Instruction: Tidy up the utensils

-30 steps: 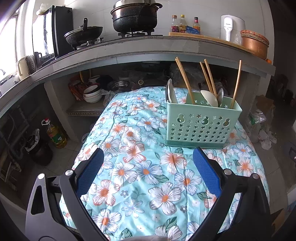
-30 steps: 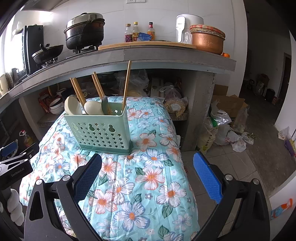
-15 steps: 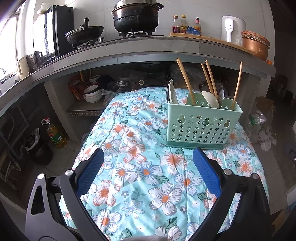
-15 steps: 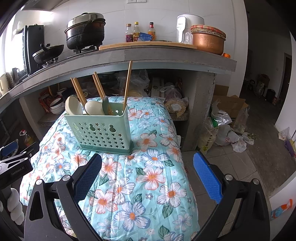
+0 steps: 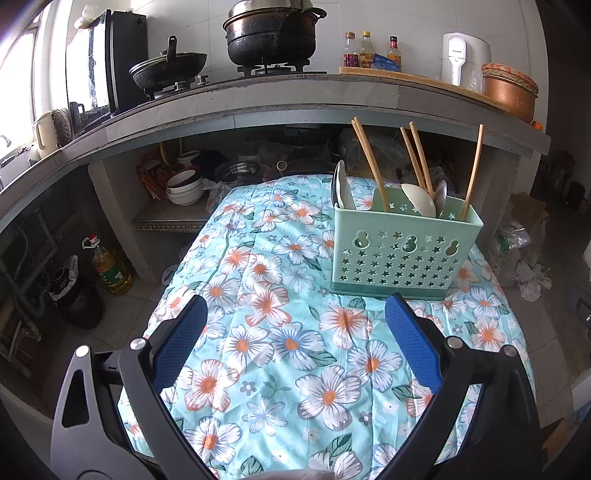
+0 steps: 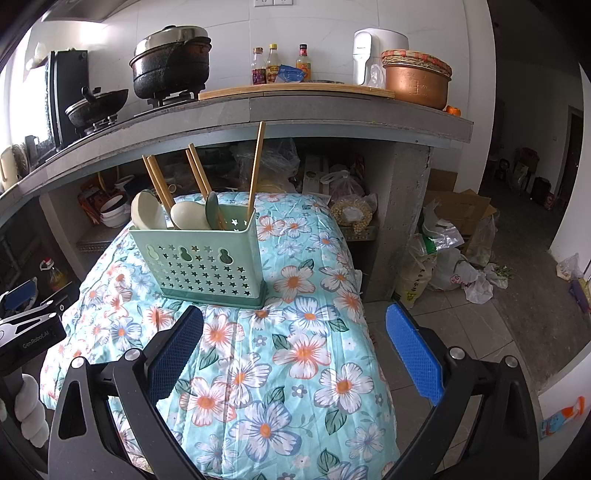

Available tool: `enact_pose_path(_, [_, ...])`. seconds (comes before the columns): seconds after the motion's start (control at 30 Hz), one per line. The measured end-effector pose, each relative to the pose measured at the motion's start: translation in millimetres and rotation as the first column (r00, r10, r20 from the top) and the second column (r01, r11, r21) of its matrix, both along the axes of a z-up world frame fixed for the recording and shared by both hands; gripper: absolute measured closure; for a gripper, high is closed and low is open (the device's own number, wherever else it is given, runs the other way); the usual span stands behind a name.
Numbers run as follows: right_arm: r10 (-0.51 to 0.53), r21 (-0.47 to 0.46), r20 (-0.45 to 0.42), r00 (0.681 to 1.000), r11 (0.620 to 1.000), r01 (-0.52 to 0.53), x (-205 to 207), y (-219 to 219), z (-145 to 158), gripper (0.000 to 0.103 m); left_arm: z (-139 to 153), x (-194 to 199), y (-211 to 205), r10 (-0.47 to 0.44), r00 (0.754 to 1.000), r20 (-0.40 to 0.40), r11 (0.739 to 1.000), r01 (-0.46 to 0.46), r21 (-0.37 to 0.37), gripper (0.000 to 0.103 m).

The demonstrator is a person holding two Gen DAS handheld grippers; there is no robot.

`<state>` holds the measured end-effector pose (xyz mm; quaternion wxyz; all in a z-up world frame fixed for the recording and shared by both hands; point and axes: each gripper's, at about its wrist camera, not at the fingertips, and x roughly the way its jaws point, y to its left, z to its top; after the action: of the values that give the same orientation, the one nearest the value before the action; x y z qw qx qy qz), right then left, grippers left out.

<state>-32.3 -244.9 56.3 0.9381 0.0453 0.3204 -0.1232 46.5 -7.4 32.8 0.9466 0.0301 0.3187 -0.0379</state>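
A mint-green perforated utensil holder [image 5: 402, 254] stands on the floral-covered table [image 5: 280, 332]. It holds wooden chopsticks [image 5: 369, 162] and white spoons [image 5: 417, 199]. It also shows in the right wrist view [image 6: 207, 262], with chopsticks [image 6: 256, 166] and spoons [image 6: 188, 216]. My left gripper [image 5: 295, 314] is open and empty, above the cloth just short of the holder. My right gripper [image 6: 293, 325] is open and empty, near the table's right side, in front of the holder. The left gripper shows at the left edge of the right wrist view [image 6: 22, 314].
A concrete counter [image 5: 280, 99] behind the table carries pots [image 5: 273, 33], sauce bottles [image 5: 369, 50], a white appliance and a copper bowl [image 5: 509, 90]. Bowls [image 5: 184, 186] sit on a shelf beneath. An oil bottle [image 5: 110, 269] stands on the floor left; bags [image 6: 450, 258] and boxes lie right.
Both views have shifted very slightly; the holder sits a touch lower in frame. Both grippers stay open and empty.
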Motion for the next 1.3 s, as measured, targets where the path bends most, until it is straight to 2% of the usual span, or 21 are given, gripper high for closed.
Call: enact_pose_path(1.3, [0.009, 0.003, -0.003, 1.0, 1.0, -0.009, 1.7, 8.3, -0.8, 0.007, -0.7, 0.5, 0.2, 0.001, 1.0, -0.001, 1.0, -0.001, -0.002, 0.01])
